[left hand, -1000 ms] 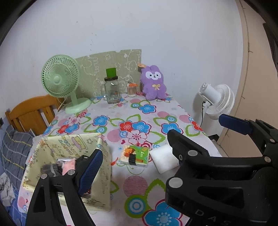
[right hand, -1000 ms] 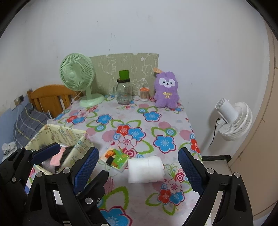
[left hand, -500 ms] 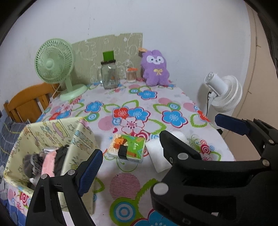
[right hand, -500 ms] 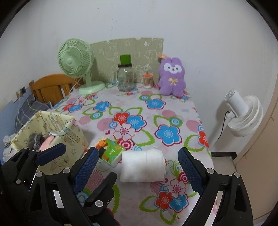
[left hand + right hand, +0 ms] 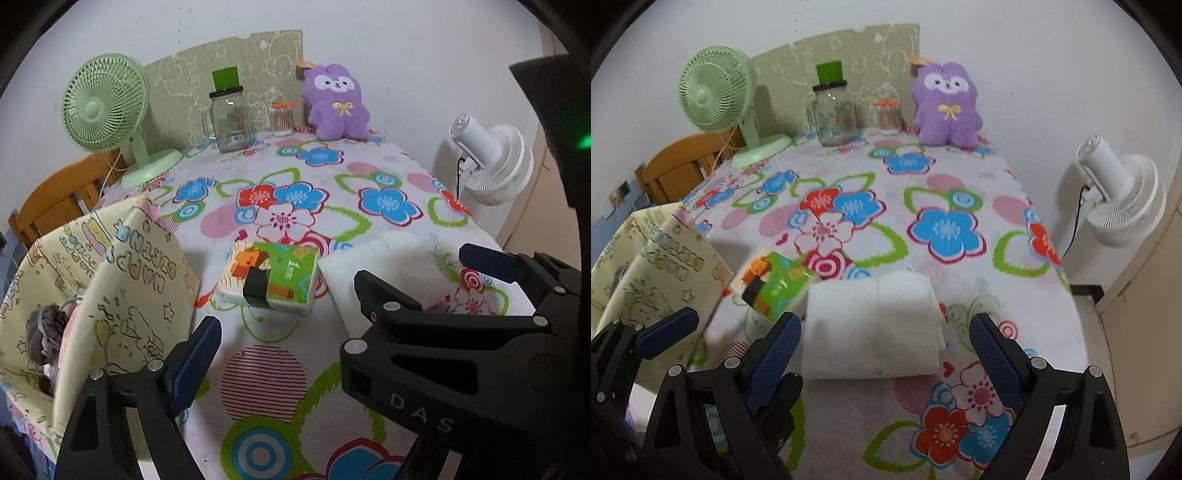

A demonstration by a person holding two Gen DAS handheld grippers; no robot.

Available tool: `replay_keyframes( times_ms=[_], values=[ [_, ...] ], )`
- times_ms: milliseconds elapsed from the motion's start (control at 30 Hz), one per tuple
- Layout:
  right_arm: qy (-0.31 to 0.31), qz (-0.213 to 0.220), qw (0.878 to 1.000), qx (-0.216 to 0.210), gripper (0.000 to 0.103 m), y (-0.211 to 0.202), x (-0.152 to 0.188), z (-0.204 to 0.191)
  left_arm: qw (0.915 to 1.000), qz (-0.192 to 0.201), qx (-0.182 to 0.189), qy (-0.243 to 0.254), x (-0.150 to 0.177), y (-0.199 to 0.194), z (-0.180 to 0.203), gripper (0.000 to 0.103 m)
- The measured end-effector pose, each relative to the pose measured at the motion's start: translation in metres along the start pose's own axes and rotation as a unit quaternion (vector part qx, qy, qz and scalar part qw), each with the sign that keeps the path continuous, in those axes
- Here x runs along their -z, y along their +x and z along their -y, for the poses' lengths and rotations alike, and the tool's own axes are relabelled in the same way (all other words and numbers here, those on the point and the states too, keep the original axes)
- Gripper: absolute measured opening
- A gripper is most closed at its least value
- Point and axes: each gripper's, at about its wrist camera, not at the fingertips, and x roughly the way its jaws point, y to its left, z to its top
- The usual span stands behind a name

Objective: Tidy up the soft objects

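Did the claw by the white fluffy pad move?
Yes. The right gripper came down toward the white pad; its open fingers now flank the pad, which looks bigger beside the unmoved purple plush.

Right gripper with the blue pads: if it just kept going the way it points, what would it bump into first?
Most likely the folded white towel, lying straight ahead between the open right gripper fingers; exact depth is unclear.
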Motion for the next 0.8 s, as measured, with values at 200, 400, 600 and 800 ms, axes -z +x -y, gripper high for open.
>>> replay_keyframes(
  times_ms=[200, 400, 600, 800],
  values=[
    [0.002, -0.023, 1.000, -0.005, 0.094, 0.015, 0.006, 0.002, 0.9998, -0.015, -0.007, -0.009, 0.006, 0.014, 0.001, 0.088],
    [-0.016, -0.037, 0.999, -0.017, 0.079, 0.024, 0.008, -0.002, 0.9997, -0.025, -0.008, -0.004, 0.008, 0.021, 0.002, 0.088],
    [-0.026, -0.044, 0.999, -0.018, 0.069, 0.027, 0.009, -0.003, 0.9996, -0.027, -0.008, -0.001, 0.008, 0.026, 0.003, 0.088],
    [-0.016, -0.041, 0.998, -0.038, 0.037, 0.023, 0.008, -0.001, 0.9996, -0.021, -0.019, 0.004, 0.004, 0.024, 0.004, 0.088]
  ],
)
